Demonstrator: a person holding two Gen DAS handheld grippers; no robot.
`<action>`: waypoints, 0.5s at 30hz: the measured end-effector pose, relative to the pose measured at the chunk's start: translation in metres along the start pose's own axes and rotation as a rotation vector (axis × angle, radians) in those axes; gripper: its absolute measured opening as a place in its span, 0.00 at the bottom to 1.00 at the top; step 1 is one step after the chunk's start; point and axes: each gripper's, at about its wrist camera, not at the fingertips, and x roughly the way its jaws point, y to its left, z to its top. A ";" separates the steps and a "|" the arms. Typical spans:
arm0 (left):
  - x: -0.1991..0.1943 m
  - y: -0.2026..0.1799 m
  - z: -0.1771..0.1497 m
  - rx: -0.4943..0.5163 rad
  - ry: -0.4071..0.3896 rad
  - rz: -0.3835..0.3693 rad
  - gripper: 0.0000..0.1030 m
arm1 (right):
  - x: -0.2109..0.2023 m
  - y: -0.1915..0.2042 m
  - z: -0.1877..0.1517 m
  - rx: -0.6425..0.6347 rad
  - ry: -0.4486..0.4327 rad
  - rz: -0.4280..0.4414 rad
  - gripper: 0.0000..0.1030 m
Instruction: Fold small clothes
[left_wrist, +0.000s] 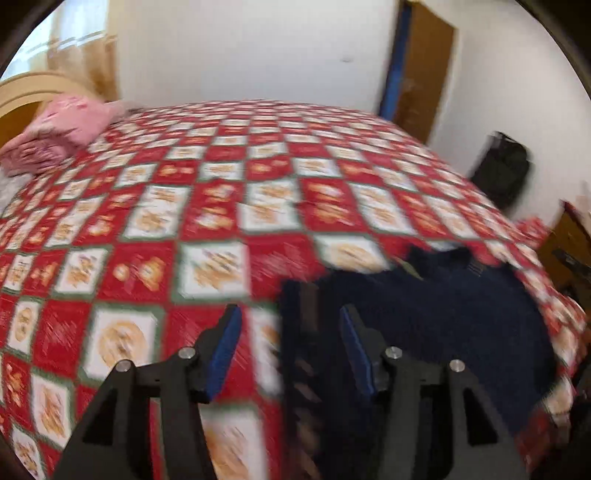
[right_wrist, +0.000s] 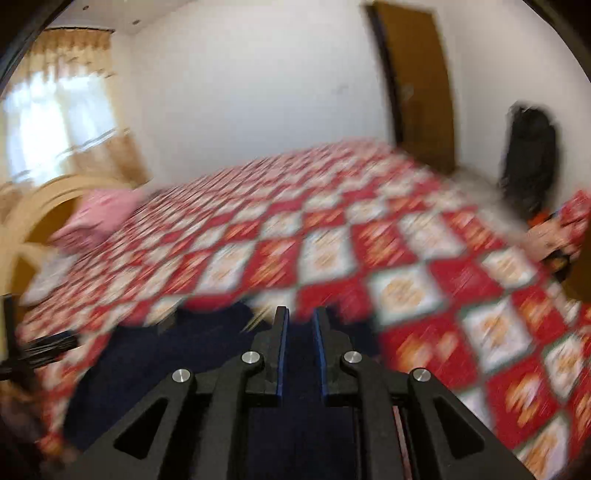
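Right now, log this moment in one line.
left gripper open, empty | right gripper narrow gap, empty | dark garment on bedspread

You have a dark navy garment (left_wrist: 443, 317) of matt, slightly fuzzy knit cloth lying on a bedspread (left_wrist: 221, 206) of smooth printed cloth in red and white squares. Your left gripper (left_wrist: 290, 332) and right gripper (right_wrist: 301, 325) are matt black plastic with shiny metal pins and blue pads (left_wrist: 225, 343) that look rubbery. Behind, you see a pink cloth pillow (left_wrist: 70, 122), a glossy pale wooden headboard (right_wrist: 33, 206) and a brown wooden door (right_wrist: 417, 85).
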 end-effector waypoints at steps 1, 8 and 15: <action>-0.003 -0.008 -0.007 0.010 -0.001 -0.011 0.58 | -0.003 0.009 -0.015 -0.003 0.041 0.056 0.13; 0.016 -0.060 -0.057 0.053 0.049 0.045 0.60 | 0.024 0.035 -0.101 -0.007 0.176 0.016 0.13; 0.020 -0.057 -0.066 0.036 0.008 0.158 0.81 | 0.044 0.013 -0.100 0.155 0.167 0.094 0.14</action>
